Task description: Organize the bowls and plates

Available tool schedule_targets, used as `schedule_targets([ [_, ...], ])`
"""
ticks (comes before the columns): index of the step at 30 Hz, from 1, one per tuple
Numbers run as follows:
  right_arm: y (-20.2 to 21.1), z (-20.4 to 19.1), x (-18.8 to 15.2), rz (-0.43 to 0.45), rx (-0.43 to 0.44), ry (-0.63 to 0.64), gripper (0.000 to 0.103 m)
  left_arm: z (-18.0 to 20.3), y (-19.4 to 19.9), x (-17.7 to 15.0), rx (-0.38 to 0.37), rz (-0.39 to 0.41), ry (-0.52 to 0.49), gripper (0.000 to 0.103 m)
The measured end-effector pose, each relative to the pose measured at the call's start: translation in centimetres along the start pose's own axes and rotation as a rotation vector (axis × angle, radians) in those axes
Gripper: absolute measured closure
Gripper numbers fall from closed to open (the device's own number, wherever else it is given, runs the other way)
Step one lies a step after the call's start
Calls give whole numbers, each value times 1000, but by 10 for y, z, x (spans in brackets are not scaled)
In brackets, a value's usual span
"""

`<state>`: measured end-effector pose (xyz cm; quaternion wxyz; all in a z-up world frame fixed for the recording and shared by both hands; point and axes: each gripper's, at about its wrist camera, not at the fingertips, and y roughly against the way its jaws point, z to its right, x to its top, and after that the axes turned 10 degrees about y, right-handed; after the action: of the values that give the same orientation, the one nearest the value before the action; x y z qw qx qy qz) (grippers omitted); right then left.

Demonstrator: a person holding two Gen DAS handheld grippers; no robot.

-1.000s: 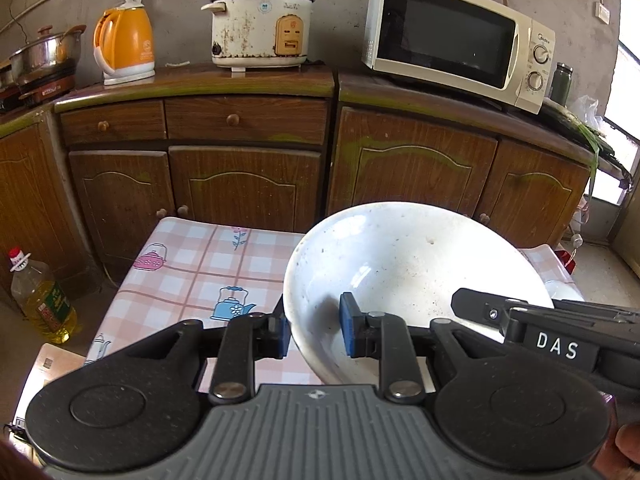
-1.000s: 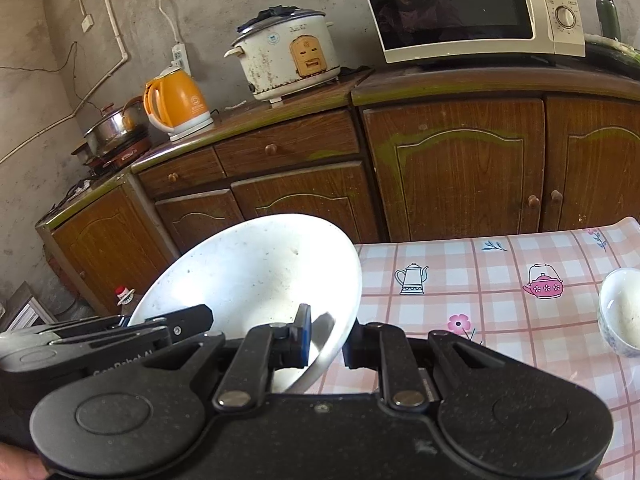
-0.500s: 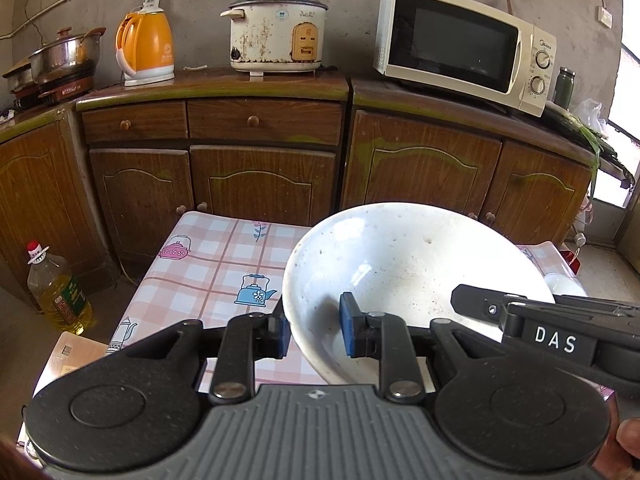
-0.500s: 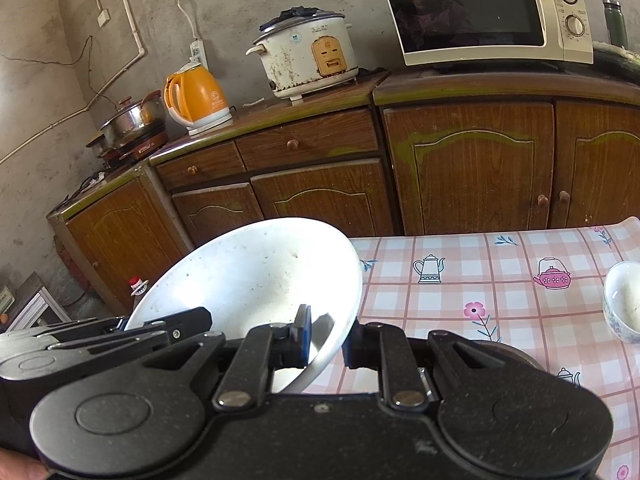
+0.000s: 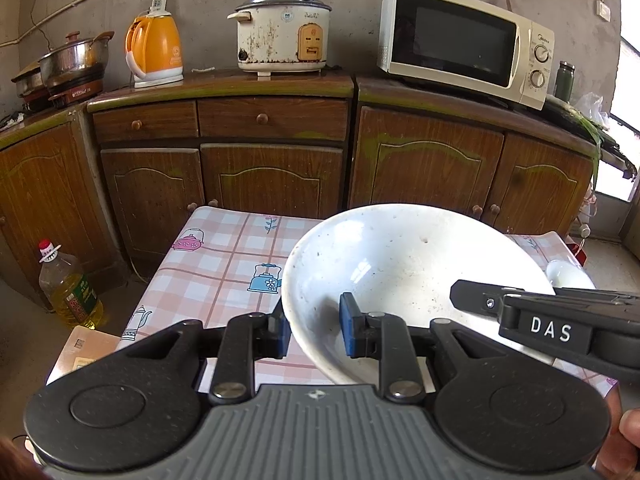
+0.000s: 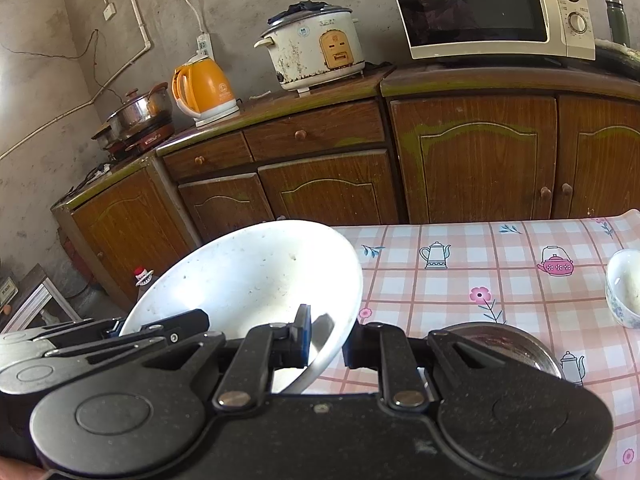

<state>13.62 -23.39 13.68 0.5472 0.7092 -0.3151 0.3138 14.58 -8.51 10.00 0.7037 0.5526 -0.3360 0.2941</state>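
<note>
White bowl [image 5: 404, 268], large and shallow, held up tilted above the near left part of the checked counter [image 6: 480, 280]; nothing in it but dark specks and smears. Pinched at two spots on the rim: left gripper [image 5: 314, 330] clamped on the near left edge, one blue pad inside and one outside; right gripper [image 6: 326, 338] clamped the same way on the near right edge. No contact visible between bowl and counter.

Risks from here, as a judgement: thin rim grips on a glazed, sloping wall, so a slide out of the pads if either hand twists or the two drift apart; a pull in opposite directions could wrench the bowl free of one side and leave it swinging from the other. A lowering with this much tilt could land on the rim edge and chip or skid.

Just right of the right gripper, a metal bowl [image 6: 516, 344] on the counter, contents hidden. Farther right, a small patterned bowl [image 6: 624, 288], inside pale, contents unclear.
</note>
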Motion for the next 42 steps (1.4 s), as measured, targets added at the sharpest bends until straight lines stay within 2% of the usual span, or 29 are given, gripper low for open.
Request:
schedule_targets([
  [42, 5, -15, -49, -36, 20, 18, 82, -18, 15, -44, 25, -16, 3, 78],
])
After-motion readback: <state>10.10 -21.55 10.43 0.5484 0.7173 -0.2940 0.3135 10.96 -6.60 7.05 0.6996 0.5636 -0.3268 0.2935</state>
